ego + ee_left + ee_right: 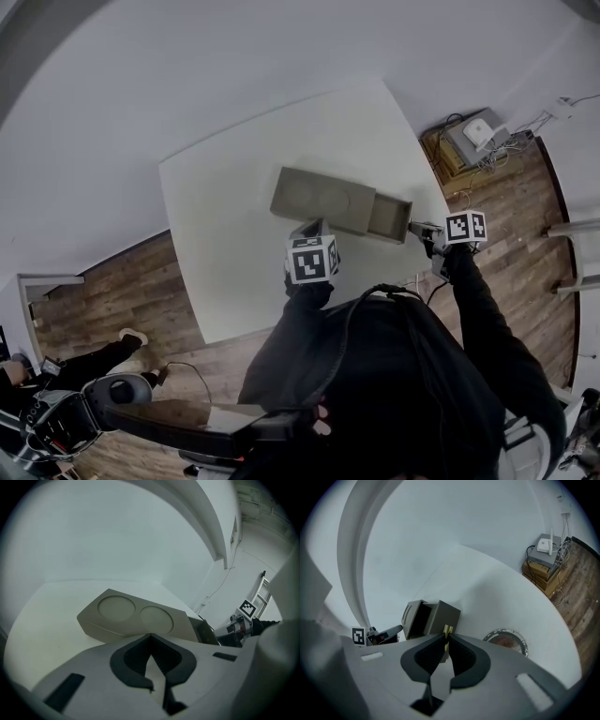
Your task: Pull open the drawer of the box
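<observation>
A flat grey box [323,200] with two round recesses in its lid lies on the white table [225,244]. Its drawer [389,217] stands pulled out to the right, open and seemingly empty. My right gripper [419,230] is at the drawer's front, shut on the small gold knob [446,631]. My left gripper [307,230] is shut with nothing in it, its tips at the box's near side wall [117,632]. In the left gripper view the drawer [206,632] shows at the box's right end.
A round metal-rimmed disc [505,641] lies on the table right of the drawer. The table's right edge is close behind the right gripper. A cardboard carton with a white device [473,141] sits on the wood floor. A person's legs [103,356] are at lower left.
</observation>
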`<control>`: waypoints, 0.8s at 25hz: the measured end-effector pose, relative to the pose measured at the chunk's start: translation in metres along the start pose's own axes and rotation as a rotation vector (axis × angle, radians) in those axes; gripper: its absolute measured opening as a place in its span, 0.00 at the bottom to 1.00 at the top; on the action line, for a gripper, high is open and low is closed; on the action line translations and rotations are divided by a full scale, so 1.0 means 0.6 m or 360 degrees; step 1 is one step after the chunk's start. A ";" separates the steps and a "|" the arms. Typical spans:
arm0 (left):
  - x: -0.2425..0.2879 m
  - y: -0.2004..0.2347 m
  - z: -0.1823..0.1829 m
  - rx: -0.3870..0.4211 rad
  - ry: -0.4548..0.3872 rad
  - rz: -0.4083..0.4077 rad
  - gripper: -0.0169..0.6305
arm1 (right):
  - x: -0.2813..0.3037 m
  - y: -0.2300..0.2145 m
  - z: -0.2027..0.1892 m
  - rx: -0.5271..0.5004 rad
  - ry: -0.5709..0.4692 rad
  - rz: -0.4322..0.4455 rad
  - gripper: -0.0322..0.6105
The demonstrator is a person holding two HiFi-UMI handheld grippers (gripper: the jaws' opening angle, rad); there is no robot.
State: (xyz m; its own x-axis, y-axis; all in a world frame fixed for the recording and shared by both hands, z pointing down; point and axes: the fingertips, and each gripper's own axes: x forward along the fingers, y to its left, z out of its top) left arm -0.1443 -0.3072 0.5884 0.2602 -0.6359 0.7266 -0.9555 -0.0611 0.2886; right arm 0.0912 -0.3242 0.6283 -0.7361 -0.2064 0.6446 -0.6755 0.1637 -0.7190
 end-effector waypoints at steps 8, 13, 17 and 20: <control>-0.005 0.000 0.001 -0.0003 0.0001 0.0001 0.02 | -0.010 -0.001 -0.001 0.0022 -0.0017 0.0001 0.09; -0.005 0.000 0.001 0.0005 0.0000 0.0006 0.02 | -0.008 0.000 -0.002 0.0005 -0.0014 0.0002 0.09; -0.004 -0.003 0.000 0.0009 -0.0003 0.0010 0.02 | -0.010 -0.003 -0.002 -0.0013 -0.0024 0.0006 0.10; -0.003 -0.002 0.000 -0.0004 -0.0002 0.0009 0.02 | -0.009 -0.004 -0.002 -0.0034 -0.0023 -0.0004 0.10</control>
State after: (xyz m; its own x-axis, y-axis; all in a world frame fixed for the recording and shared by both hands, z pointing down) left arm -0.1436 -0.3062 0.5868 0.2546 -0.6371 0.7275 -0.9566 -0.0556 0.2861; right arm 0.0967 -0.3224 0.6267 -0.7340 -0.2209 0.6422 -0.6780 0.1835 -0.7118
